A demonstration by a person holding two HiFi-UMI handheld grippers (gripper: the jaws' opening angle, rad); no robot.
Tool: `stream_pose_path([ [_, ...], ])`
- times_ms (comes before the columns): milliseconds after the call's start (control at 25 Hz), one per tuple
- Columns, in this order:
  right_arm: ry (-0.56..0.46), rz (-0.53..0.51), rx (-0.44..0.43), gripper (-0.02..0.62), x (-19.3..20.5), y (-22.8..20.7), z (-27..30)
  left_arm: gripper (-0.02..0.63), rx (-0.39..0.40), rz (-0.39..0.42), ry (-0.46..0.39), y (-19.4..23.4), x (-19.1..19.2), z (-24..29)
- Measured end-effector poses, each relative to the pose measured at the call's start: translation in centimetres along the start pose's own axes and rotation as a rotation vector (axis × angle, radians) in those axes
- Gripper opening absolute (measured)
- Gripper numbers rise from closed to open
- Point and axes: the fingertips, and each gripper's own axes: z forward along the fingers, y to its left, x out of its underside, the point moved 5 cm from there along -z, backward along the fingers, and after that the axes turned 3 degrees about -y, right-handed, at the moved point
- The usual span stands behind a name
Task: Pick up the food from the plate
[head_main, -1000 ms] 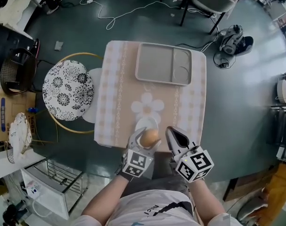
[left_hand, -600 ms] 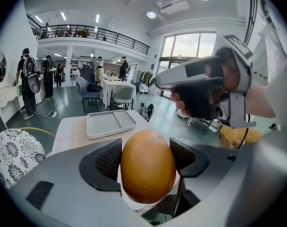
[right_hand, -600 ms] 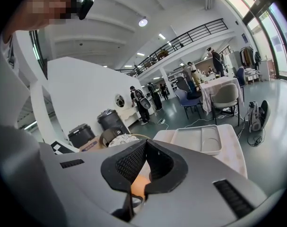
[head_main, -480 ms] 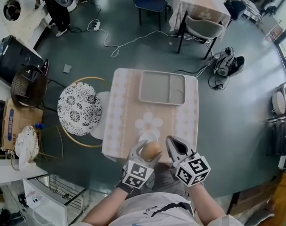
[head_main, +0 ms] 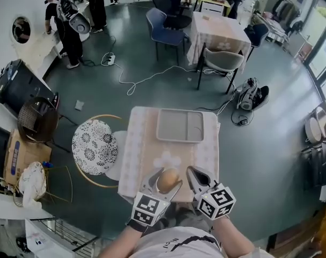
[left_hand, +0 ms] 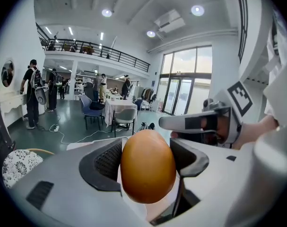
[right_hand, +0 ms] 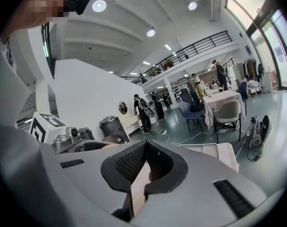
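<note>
- The food (head_main: 168, 180), smooth, brown and egg-shaped, is clamped between the two jaws of the left gripper (head_main: 167, 183), up in the air over the near end of the table (head_main: 140, 160).
- Dark ribbed pads (left_hand: 108, 161) press it from both sides, and the gripper points forward, away from the person.
- The right gripper (head_main: 199, 174) hangs just beside it at about the same height, jaws closed together on nothing.
- A beige cloth with a white flower print covers the table.
- A grey, rectangular compartment tray (head_main: 180, 125) lies at the far end, well apart from the food.
</note>
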Motion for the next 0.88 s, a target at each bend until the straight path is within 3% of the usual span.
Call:
stream_pose_path([
  [520,-0.076,-0.072,-0.031,0.015,-6.2,0.6,-0.1,0.319,-0.016,0.012,-0.139,-0.6,-8.2,-2.1],
  [880,-0.079,-0.101,-0.062,0.015,-7.7,1.9,1.4,0.319,-0.022,0.014,-0.186,0.2,-10.1,-2.3],
])
